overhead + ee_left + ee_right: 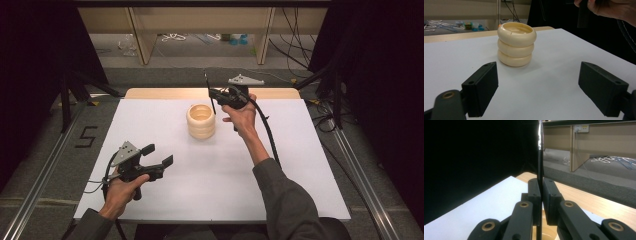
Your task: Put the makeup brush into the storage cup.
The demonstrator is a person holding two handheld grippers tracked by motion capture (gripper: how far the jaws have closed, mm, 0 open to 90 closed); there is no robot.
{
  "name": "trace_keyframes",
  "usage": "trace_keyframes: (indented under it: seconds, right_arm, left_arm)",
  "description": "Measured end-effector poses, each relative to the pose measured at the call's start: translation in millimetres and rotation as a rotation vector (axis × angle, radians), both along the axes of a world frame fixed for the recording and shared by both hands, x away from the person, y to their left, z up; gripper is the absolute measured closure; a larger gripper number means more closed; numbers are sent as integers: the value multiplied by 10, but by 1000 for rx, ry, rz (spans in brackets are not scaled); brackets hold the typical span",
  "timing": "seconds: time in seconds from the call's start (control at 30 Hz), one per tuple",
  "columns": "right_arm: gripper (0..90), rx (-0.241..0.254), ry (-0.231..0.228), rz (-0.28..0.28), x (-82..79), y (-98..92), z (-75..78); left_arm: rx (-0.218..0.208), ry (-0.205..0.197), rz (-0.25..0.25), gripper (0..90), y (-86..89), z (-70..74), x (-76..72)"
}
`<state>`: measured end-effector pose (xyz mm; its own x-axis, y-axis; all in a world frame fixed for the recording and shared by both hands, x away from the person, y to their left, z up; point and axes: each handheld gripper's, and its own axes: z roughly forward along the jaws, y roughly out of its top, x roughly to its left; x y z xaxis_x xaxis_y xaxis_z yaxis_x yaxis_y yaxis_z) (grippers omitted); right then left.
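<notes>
The thin black rod (540, 157) is pinched between the pressed-together jaws of the right gripper (540, 195), standing nearly upright. In the high view the rod (209, 92) hangs just over the far right rim of the ring-shaped cup (201, 121), its lower end near or just inside the mouth; whether it touches the rim cannot be told. In the right gripper view a cream curve of that cup shows below the jaws.

The rod looks light, stiff and smooth, likely plastic or metal, with a glossy upper length. Being so narrow, it would probably swivel or slide in a flat pinch if knocked sideways against the cup's wall. The hold sits partway along its length, which seems sensible: enough rod below to reach into the cup, and little leverage to twist it loose.

The cup itself is a cream stack of three bulging rings, open at the top, standing on the white table (280, 185). It looks rigid and fairly light, so a sideways push from the rod could shift or tip it.

Nearer the person than the cup, and to its left, the left gripper (161, 155) rests low over the table with its jaws spread wide and nothing between them. In its own view the cup (516, 45) stands ahead, well apart from the pads (482, 90). Beyond the cup, the wooden edge of the table and a floor with loose cables show.
</notes>
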<state>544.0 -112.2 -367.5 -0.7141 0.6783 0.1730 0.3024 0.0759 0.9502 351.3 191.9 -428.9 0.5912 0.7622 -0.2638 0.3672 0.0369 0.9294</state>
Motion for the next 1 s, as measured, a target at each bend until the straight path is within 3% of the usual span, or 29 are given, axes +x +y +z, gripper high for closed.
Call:
trace_keyframes:
  seconds: [0.2, 0.23, 0.27, 0.3, 0.33, 0.37, 0.53, 0.6, 0.67, 0.77, 1.0]
  right_arm:
    - [857, 6, -6, -2, 28, 19, -24]
    - [857, 6, 10, -2, 23, 30, -25]
    - [857, 10, 7, -2, 32, 44, -37]
    - [857, 17, 13, -1, 34, 53, -40]
    - [857, 16, 11, -1, 45, 67, -51]
    - [857, 15, 17, -2, 46, 80, -55]
    - [857, 9, -7, 16, 78, 201, -23]
    - [857, 21, 1, 22, 79, 228, -2]
    - [857, 32, 4, 23, 90, 266, 6]
    - [857, 16, 3, 22, 117, 315, -5]
    - [857, 3, 5, 28, 166, 438, -21]
  left_arm:
    - [1, 0, -1, 155, -1, -1, 1]
    - [3, -2, -4, 156, 1, -1, 3]
    - [-85, 68, -3, 155, -65, 3, -53]
    - [-88, 72, -24, 155, -65, 4, -55]
    - [-131, 95, -14, 156, -95, 6, -69]
    - [-93, 74, -20, 155, -67, 1, -51]
    - [11, -9, 5, 155, 9, 0, 7]
    - [21, -21, 7, 156, 17, 3, 12]
    - [63, -34, 18, 155, 43, 15, 7]
    - [45, -23, 28, 155, 29, 14, -2]
    - [56, -33, 20, 155, 42, 17, 5]
